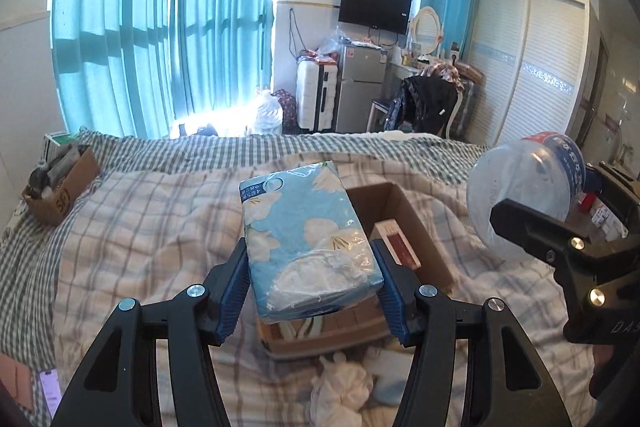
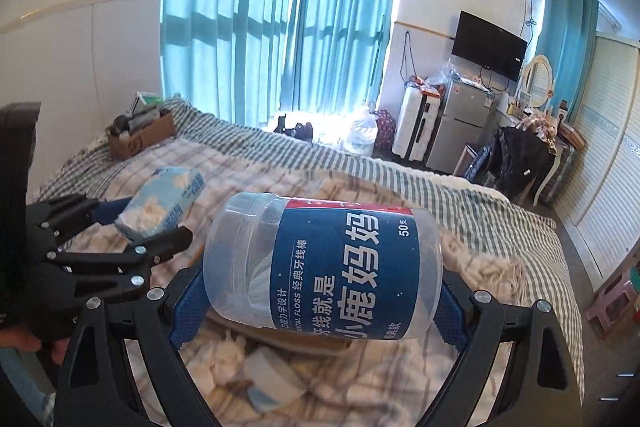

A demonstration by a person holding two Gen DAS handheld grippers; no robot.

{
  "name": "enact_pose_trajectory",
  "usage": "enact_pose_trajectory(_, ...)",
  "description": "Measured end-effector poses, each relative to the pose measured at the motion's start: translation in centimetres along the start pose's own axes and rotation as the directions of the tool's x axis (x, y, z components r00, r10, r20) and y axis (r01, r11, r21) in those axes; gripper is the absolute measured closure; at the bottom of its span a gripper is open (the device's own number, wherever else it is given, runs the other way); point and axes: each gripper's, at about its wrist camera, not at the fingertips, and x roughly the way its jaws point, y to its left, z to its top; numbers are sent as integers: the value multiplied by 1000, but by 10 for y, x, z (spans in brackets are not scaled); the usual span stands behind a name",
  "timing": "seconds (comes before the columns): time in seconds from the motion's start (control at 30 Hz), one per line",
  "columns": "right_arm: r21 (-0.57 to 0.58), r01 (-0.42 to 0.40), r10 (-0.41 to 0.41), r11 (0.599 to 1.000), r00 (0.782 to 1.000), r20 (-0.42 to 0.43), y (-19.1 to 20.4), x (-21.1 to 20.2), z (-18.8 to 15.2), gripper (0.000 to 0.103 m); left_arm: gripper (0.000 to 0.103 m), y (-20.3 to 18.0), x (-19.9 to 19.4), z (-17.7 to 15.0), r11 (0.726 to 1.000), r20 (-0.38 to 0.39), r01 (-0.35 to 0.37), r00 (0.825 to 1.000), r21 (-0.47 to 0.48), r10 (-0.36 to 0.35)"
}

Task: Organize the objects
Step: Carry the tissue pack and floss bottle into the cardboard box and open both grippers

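Observation:
My left gripper (image 1: 310, 267) is shut on a blue flowered tissue pack (image 1: 308, 231) and holds it above an open cardboard box (image 1: 404, 211) on the bed. A red and white carton (image 1: 398, 241) lies inside that box. My right gripper (image 2: 320, 295) is shut on a clear plastic jar with a blue dental floss label (image 2: 320, 263), held on its side above the bed. The jar (image 1: 524, 195) and right gripper (image 1: 532, 223) show at the right of the left wrist view. The tissue pack (image 2: 160, 203) and left gripper (image 2: 132, 227) show at the left of the right wrist view.
A plaid quilt (image 1: 152, 227) covers the bed. A second cardboard box with items (image 1: 60, 183) sits at the far left of the bed. Crumpled white tissue (image 1: 344, 387) lies near the front edge. A suitcase (image 1: 316, 95), a fridge (image 1: 360, 87) and a wardrobe (image 1: 532, 67) stand beyond.

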Motion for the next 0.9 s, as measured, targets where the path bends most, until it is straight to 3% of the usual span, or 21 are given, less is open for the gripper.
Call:
enact_pose_trajectory(0.4, 12, -19, 19, 1000, 999, -31, -24, 102, 54, 12, 44, 7, 80, 27, 999, -41, -38, 998, -13, 38)
enact_pose_trajectory(0.63, 21, -44, 46, 999, 993, -112, -23, 162, 31, 12, 44, 12, 127, 3, 999, -124, -38, 992, -21, 35)
enact_pose_trajectory(0.9, 63, -66, 75, 996, 985, -158, -30, 188, 6, 11, 43, 8, 145, -14, 1000, -175, -22, 984, -8, 20)
